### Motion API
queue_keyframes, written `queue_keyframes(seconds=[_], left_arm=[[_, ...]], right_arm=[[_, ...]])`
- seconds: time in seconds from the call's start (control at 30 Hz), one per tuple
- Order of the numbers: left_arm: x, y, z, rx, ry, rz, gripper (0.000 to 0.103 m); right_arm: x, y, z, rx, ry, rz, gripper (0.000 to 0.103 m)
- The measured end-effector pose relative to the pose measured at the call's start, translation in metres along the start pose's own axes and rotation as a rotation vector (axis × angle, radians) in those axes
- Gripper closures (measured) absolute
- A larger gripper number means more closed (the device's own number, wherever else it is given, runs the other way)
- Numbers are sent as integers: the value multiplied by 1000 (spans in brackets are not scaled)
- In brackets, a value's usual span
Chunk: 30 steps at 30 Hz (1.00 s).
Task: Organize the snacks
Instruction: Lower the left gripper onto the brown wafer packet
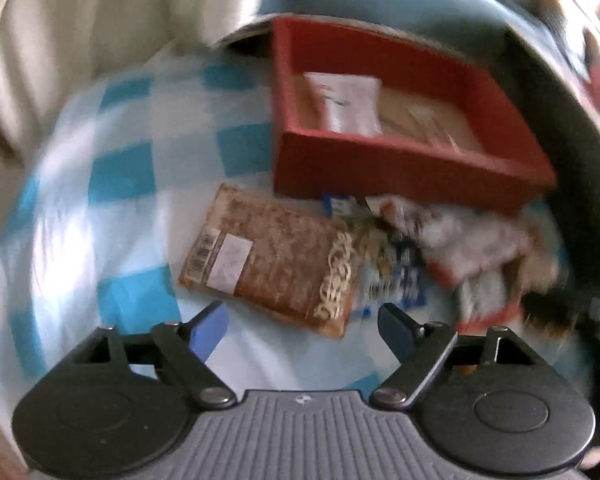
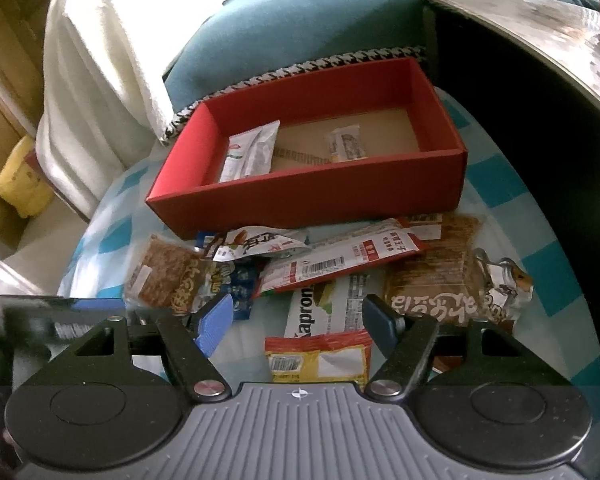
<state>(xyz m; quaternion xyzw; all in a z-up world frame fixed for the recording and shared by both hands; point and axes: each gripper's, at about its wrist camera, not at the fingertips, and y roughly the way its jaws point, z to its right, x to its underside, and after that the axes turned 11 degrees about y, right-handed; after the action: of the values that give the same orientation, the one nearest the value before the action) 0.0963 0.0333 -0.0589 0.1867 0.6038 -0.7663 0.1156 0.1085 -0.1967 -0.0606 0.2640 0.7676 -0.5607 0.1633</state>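
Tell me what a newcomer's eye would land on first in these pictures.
The red box at the middle of the checked cloth grabs the eye; two packets lie inside it, a white one at its left end and a smaller one nearer the middle. Just in front sprawls a heap of snacks, overlapping one another. Both grippers, left and right, hang open over the heap, holding nothing.

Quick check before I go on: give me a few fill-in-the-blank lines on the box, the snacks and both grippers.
1. The red box already holds ____ packets.
2. Both the left gripper and the right gripper are ____.
3. The loose snack pile lies on a blue-and-white ____ cloth.

Missing words: two; open; checked
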Motion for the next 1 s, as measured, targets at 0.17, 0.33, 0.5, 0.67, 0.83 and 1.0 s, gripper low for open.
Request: queue_keyframes(seconds=[0.17, 0.33, 0.5, 0.67, 0.83, 1.0], left_arm=[[0, 14, -21, -1, -374, -9, 26], [-11, 24, -14, -97, -597, 50, 23], [-34, 41, 5, -234, -649, 18, 9], [-36, 46, 16, -312, -517, -15, 13], [-13, 32, 16, -324, -330, -23, 30], [15, 19, 13, -313, -124, -140, 32]], right_arm=[[-3, -2, 2, -19, 11, 4, 25], [-3, -10, 5, -54, 19, 11, 25], [-4, -19, 8, -87, 21, 18, 24], [-9, -32, 14, -116, 29, 46, 24], [-11, -43, 16, -137, 38, 76, 24], [-10, -45, 16, -147, 36, 74, 24]])
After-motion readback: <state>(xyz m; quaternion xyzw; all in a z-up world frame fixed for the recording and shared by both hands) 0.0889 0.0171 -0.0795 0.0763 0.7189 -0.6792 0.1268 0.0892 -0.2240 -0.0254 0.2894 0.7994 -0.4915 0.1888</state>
